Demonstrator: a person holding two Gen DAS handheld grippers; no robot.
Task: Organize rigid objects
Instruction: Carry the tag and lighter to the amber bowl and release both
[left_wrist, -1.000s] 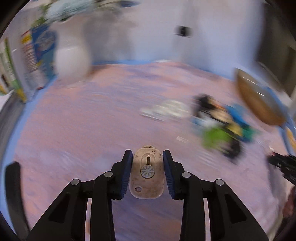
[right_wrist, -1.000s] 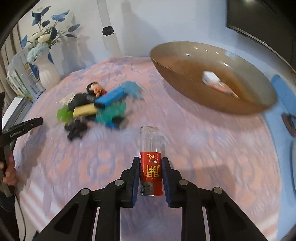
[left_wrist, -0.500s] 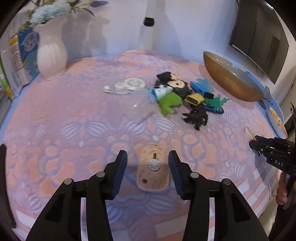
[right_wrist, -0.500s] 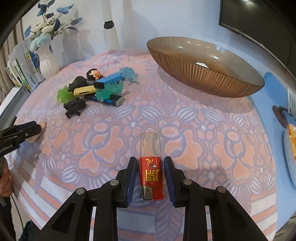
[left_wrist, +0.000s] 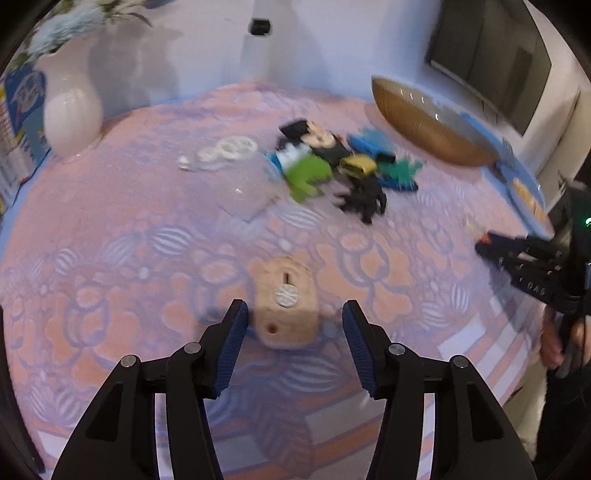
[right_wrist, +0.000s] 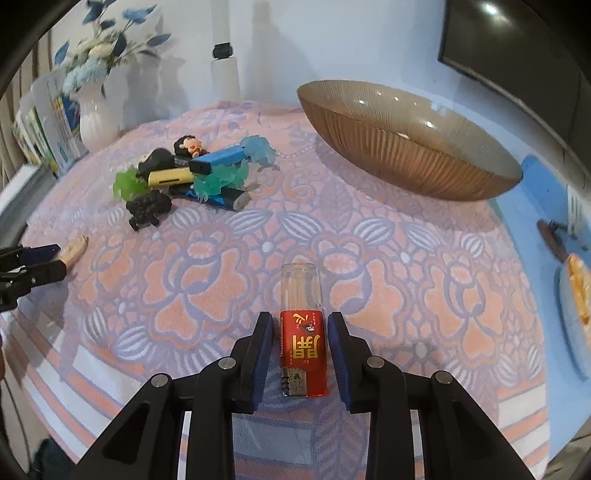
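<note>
- Pink-and-lilac floral cloth (right_wrist: 207, 280) covers the table, which is backed by a pale blue wall; a white vase (left_wrist: 72, 114) of blue flowers stands at the far left corner.
- Left gripper (left_wrist: 291, 343) hangs over a beige oval piece with a slot and a small ribbed wheel (left_wrist: 288, 306). Its jaws are parted with clear gaps on both sides, so the piece lies released on the cloth, apparently set apart from the pile.
- Right gripper (right_wrist: 300, 354) straddles a red-labelled clear lighter (right_wrist: 303, 332) lying flat. A sliver of cloth shows along each side, so the pads do not seem to press it; I judge it let go too.
- Both pieces sit near the table's front edge, well apart from each other, which suggests single items are being laid out in their own places.
- Mixed toy heap (right_wrist: 184, 177) of figures, blue and yellow sticks and a black figurine waits near the back, beside the ribbed brown bowl (right_wrist: 406, 147).
- Motion blur softens the left view, so the heap's items and the clear plastic bits near it are hard to name.
- Bowl's inside is mostly hidden by its near wall; a pale speck shows, unidentifiable.
- Things at the right edge are cut off.
</note>
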